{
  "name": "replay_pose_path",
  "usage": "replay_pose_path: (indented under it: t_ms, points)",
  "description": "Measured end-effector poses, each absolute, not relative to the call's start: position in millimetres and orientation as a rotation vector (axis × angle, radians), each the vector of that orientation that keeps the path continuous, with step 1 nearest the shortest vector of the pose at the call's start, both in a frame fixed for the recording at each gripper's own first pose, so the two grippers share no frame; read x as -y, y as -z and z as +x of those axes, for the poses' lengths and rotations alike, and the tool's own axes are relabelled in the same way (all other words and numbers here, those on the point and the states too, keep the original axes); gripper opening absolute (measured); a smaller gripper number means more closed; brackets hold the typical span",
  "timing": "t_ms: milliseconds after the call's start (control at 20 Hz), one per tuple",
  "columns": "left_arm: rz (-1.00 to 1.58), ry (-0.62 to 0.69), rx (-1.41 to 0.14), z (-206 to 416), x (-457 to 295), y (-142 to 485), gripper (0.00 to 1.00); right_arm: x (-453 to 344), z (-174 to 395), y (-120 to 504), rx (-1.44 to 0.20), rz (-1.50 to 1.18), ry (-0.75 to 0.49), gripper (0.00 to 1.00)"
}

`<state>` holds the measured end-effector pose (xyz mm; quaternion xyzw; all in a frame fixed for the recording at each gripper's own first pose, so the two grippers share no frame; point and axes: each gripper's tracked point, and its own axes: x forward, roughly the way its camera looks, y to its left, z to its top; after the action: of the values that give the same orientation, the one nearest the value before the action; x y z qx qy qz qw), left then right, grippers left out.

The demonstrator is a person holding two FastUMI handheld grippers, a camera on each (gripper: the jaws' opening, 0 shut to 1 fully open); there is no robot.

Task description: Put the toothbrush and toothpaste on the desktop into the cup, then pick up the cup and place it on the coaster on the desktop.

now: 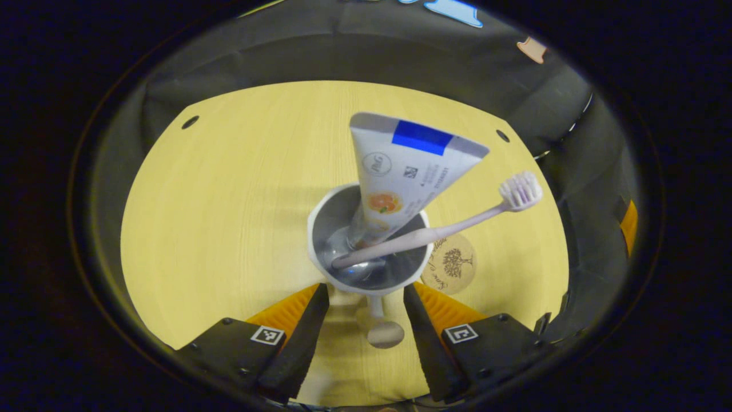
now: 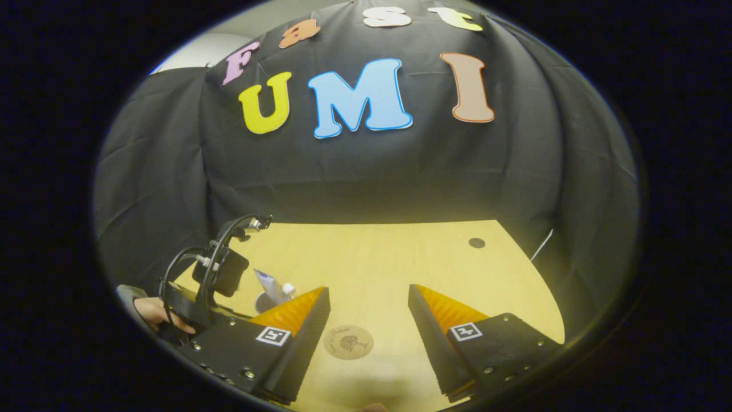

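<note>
Left claw (image 1: 366, 297) is standing released, its fingers flanking the near rim of the cup (image 1: 320, 243) without pressing it. Cup is sitting on the surface (image 1: 229, 189), carrying the toothpaste (image 1: 400, 171) upright and the toothbrush (image 1: 446, 229) leaning rightward, bristles up. Coaster (image 1: 452, 264) is lying just beside the cup. Right claw (image 2: 369, 306) is hanging released above the coaster (image 2: 348, 341), gripping nothing.
</note>
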<state>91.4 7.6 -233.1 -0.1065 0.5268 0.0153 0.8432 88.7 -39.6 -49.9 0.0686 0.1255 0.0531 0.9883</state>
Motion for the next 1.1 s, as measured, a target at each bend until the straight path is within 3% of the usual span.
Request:
replay_pose_path:
  t_ms: [100,350,450,500,550,850,1100]
  points:
    - [-0.227,-0.049,-1.131,93,-10,238,0.85,44,89,53,-0.26,0.141,-0.105,0.86]
    - [-0.232,-0.058,-1.157,93,-7,245,0.68,49,89,60,-0.278,0.149,-0.104,0.86]
    - [-0.228,-0.055,-1.159,93,-6,247,0.65,50,87,62,-0.284,0.153,-0.102,0.86]
    - [-0.229,-0.062,-1.165,91,-7,246,0.61,51,86,63,-0.286,0.153,-0.101,0.86]
    - [-0.221,-0.054,-1.167,91,-7,246,0.43,51,85,64,-0.288,0.151,-0.097,0.86]
    - [-0.122,-0.039,-1.14,91,-9,246,0.34,52,80,65,-0.286,0.148,-0.086,0.86]
    - [-0.128,-0.013,-1.1,91,5,237,0.33,58,74,62,-0.275,0.152,-0.064,0.86]
